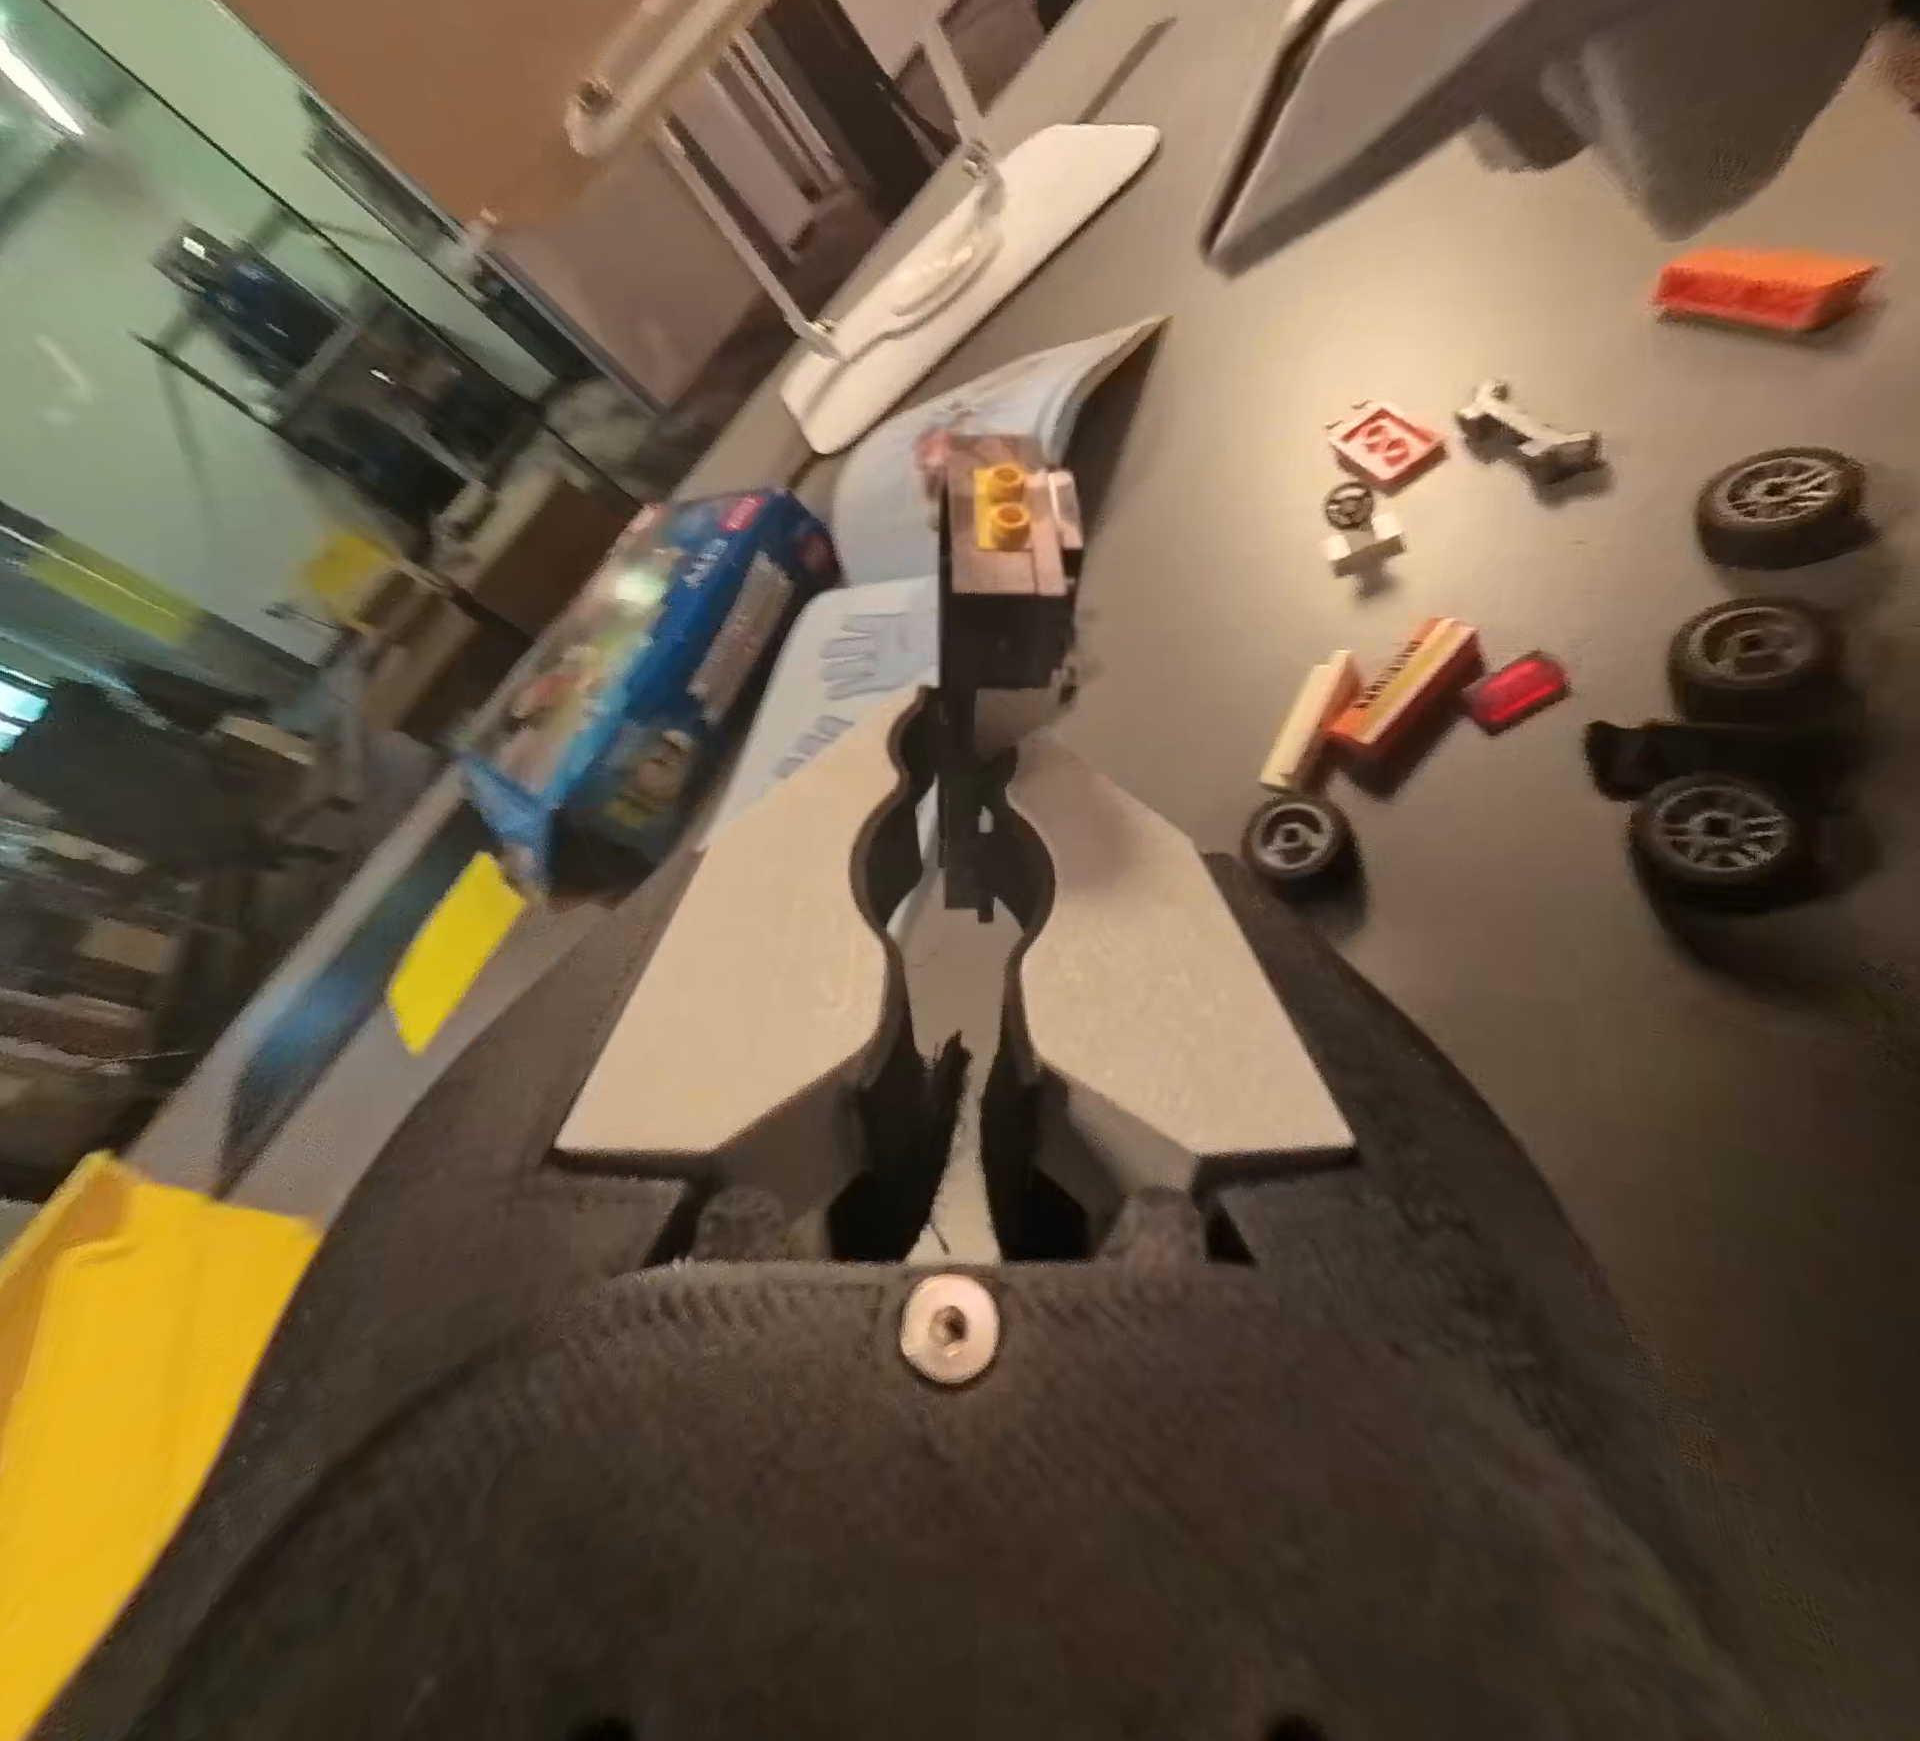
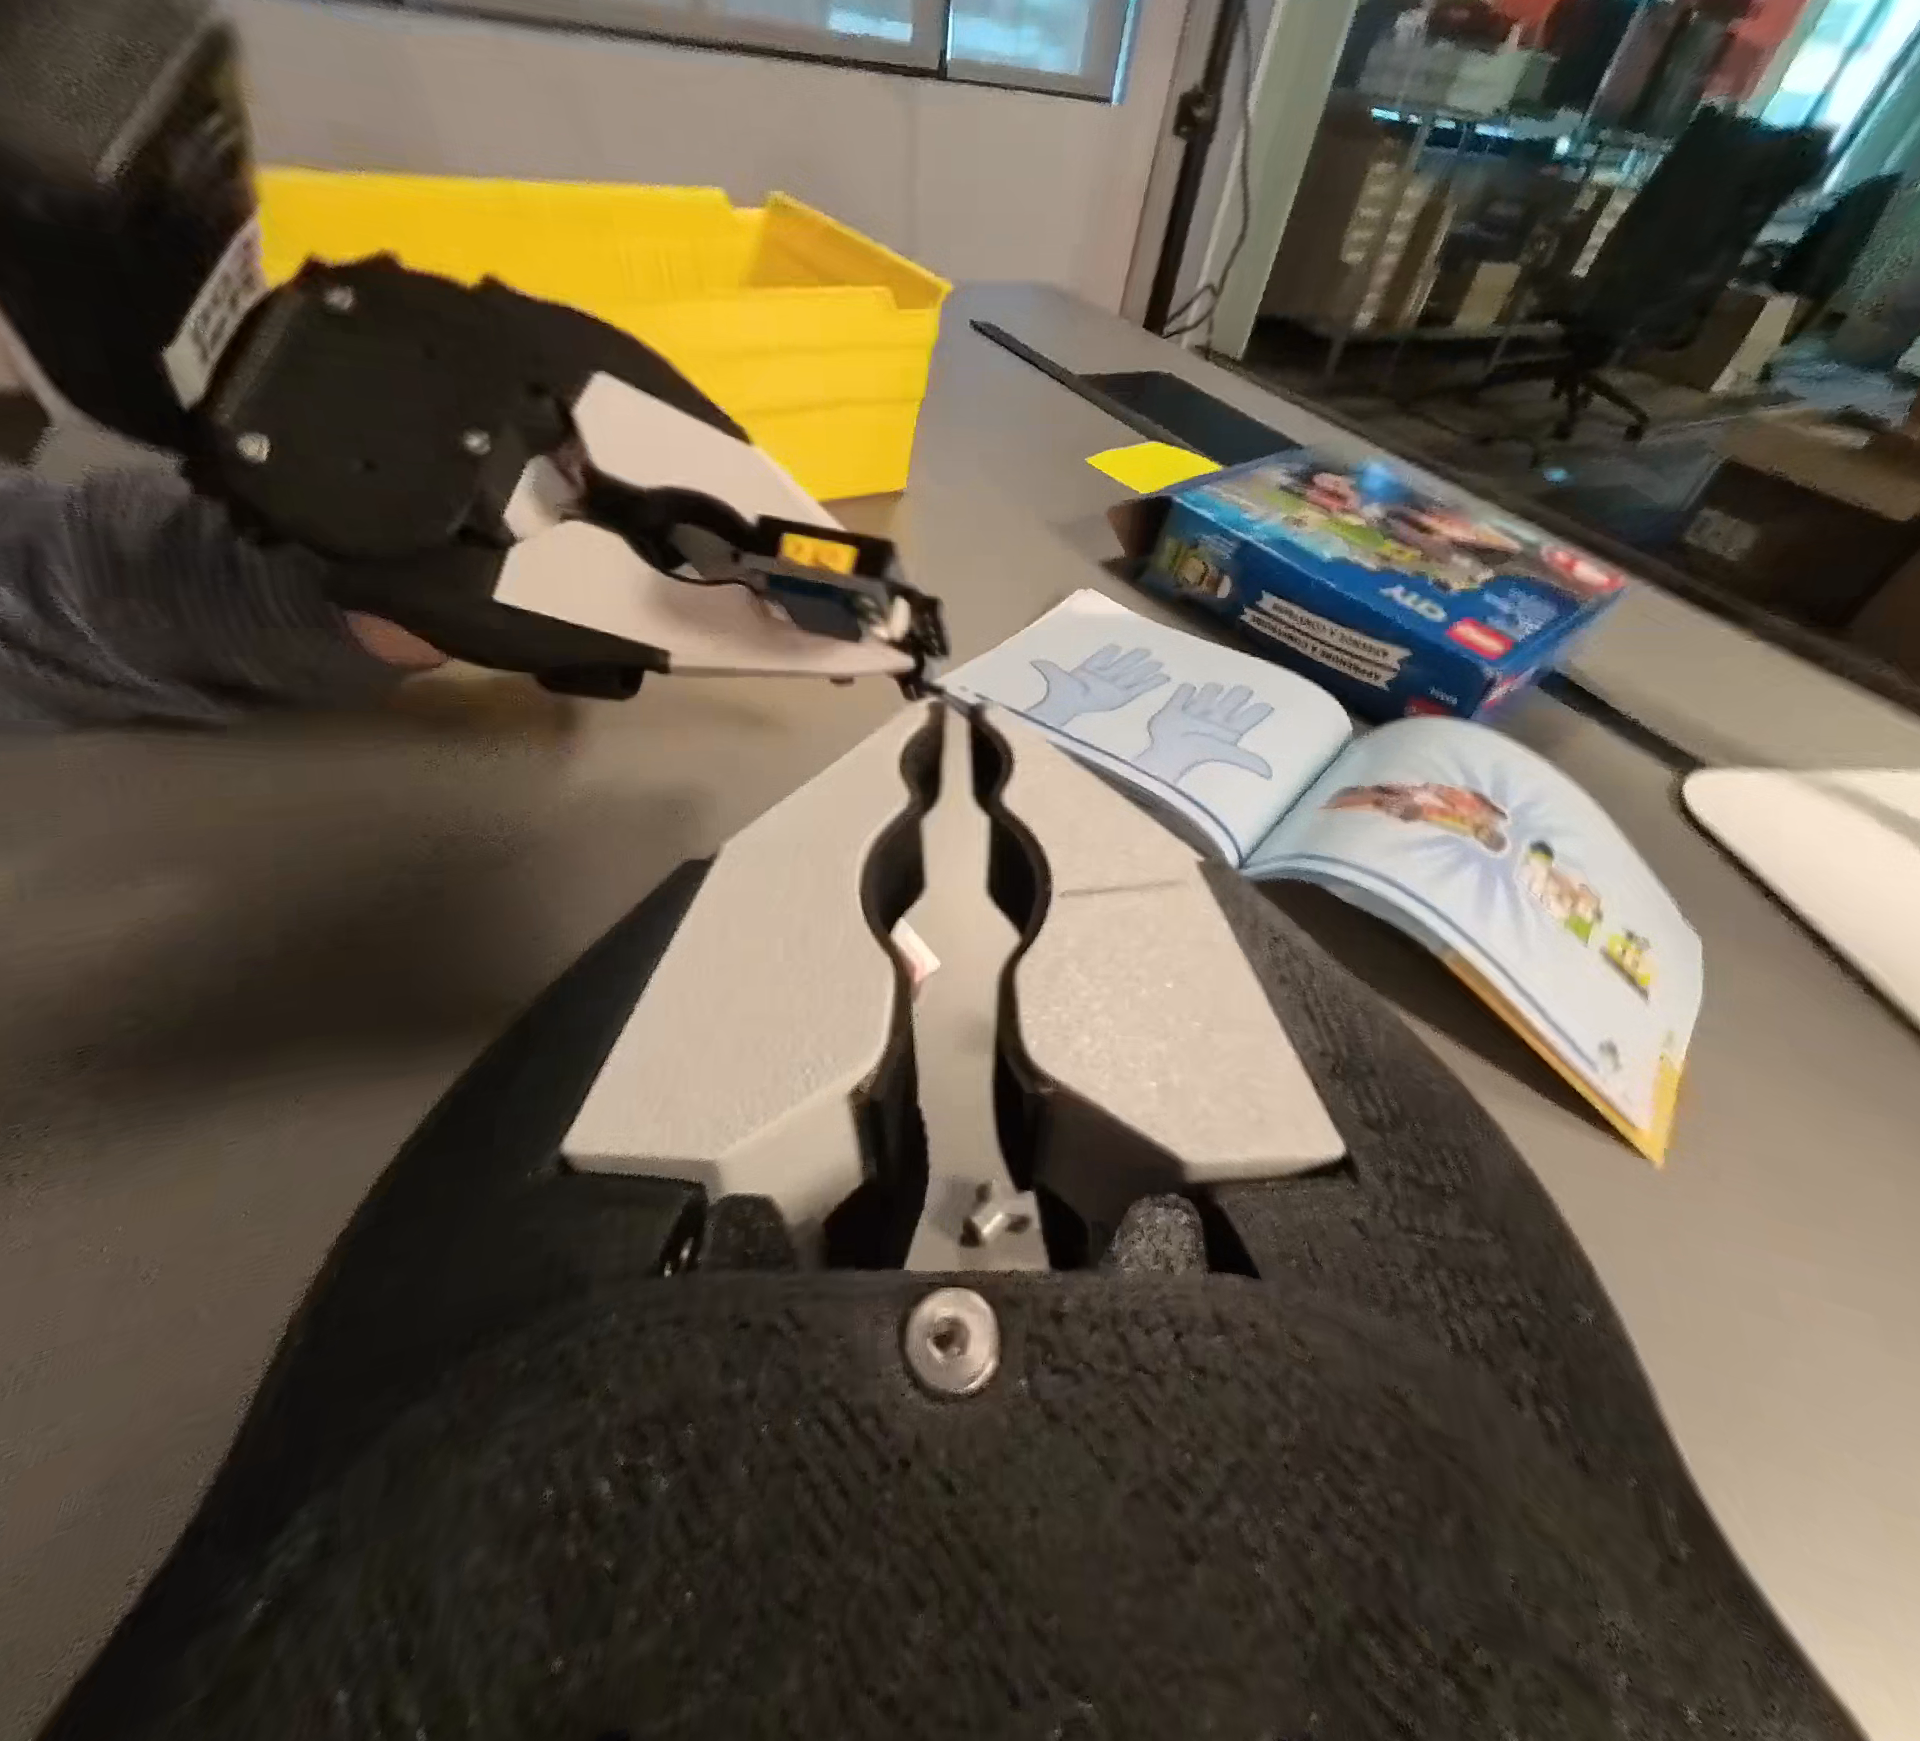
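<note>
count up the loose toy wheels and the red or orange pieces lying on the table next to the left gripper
Black wheels: 4 –, and a smaller one.
Red or orange pieces: 4 – orange wedge, red square tile, orange and red striped block, red translucent piece.
Total: 8

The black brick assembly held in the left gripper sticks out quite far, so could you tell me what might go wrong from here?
1. The left gripper pinches only the black brick assembly by its thin lower end; it could pivot or slip out.
2. The right gripper, tips nearly closed, sits right beside it; a bump could dislodge parts.
3. Loose wheels nearby could roll if knocked.
</note>
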`<state>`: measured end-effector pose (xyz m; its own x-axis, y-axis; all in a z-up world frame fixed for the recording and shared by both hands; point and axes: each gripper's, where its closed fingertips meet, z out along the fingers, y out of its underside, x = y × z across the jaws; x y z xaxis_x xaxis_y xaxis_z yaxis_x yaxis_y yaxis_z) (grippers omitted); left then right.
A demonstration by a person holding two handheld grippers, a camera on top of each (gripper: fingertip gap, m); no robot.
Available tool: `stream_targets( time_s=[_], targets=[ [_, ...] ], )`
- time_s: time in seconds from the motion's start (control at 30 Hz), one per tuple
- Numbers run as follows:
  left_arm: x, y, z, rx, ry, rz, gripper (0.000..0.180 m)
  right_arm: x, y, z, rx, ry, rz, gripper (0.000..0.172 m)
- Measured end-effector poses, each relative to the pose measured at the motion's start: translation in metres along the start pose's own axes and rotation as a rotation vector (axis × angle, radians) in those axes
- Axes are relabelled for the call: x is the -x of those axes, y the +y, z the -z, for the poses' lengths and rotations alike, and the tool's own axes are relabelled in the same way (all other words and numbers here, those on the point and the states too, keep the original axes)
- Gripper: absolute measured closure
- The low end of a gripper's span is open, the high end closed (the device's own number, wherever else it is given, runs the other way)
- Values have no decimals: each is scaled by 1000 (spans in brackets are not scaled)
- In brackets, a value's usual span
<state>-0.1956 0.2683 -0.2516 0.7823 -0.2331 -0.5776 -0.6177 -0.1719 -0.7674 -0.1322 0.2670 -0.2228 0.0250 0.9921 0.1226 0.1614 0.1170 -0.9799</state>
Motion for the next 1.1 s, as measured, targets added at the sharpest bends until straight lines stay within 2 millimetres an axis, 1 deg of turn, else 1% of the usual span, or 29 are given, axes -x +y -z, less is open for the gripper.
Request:
stream_targets(
  time_s=[0.07, 0.1, 0.13, 0.17, 0.23, 0.33, 0.5, 0.6, 0.63, 0.7, 0.77, 0.8, 0.87, 0.9, 0.93, 0.97, 1.0, 1.07, 1.1],
  targets=[
    [-13, 1, -4, 12, 83, 63, 176, 13, 0, -9, -4, 2, 126, 141],
    [-19, 0, -4, 13, 124, 92, 176, 19, 2, -13, 12, 9, 206, 131],
    [-25, 0, -4, 21, 162, 110, 176, 24, 5, -16, 30, 18, 298, 124],
    [-29, 1, -4, 34, 194, 124, 176, 28, 8, -18, 46, 30, 394, 122],
    [-38, 3, -4, 55, 254, 141, 176, 34, 13, -21, 73, 57, 553, 123],
    [-47, 5, -4, 76, 294, 128, 176, 41, 13, -25, 77, 81, 688, 131],
    [-55, 6, -4, 88, 329, 123, 176, 37, 29, -30, 165, 121, 854, 132],
    [-56, 7, -4, 96, 339, 128, 176, 32, 28, -31, 180, 178, 951, 141],
    [-57, 7, -4, 98, 338, 123, 176, 31, 27, -31, 188, 184, 957, 141],
    [-57, 8, -4, 96, 340, 103, 176, 29, 26, -31, 196, 178, 864, 142],
    [-55, 5, -2, 58, 339, 113, 174, 22, 21, -28, 173, 163, 690, 142],
    [-55, 0, -1, 27, 356, 143, 172, 20, 18, -25, 144, 144, 571, 143],
    [-55, -13, 6, -49, 432, 260, 170, 15, 9, -19, 73, 82, 324, 143],
    [-53, -21, 9, -91, 474, 345, 173, 12, 5, -16, 38, 45, 212, 143],
    [-52, -29, 14, -130, 529, 435, 174, 12, 1, -13, 0, 4, 114, 143],
    [-51, -34, 17, -144, 581, 525, 175, 11, -1, -13, -18, -9, 55, 143],
    [-52, -34, 15, -127, 602, 576, 175, 9, 2, -14, -3, -2, 57, 143],
    [-52, -27, 12, -90, 585, 577, 175, 9, 8, -17, 34, 37, 132, 143],
    [-52, -26, 11, -83, 582, 587, 176, 8, 8, -19, 39, 69, 174, 142]
  ],
)
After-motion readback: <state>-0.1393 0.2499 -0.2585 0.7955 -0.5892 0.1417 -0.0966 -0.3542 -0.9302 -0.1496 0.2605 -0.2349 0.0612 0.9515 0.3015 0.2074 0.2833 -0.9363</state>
